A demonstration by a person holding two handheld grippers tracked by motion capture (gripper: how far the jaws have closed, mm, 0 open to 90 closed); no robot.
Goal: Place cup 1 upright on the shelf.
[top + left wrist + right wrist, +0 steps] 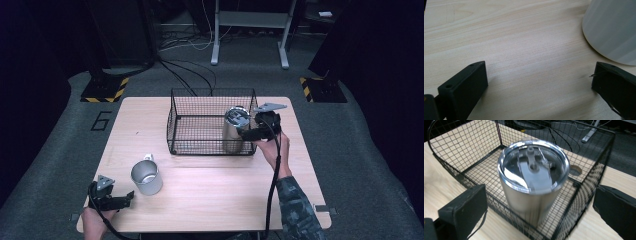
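Tumbler (235, 129) sits upright in the basket (195, 120) mid-frame; right gripper (250, 134) hovers spread apart beside it, probably just released. Left gripper (125, 199) is spread too, near the mug (146, 177).

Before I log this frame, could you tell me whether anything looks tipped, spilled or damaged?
Nothing stands out. The lidded steel tumbler stands upright inside the wire basket, the steel mug sits upright on the table, and no spill shows. Both hand-held grippers, left and right, are open.
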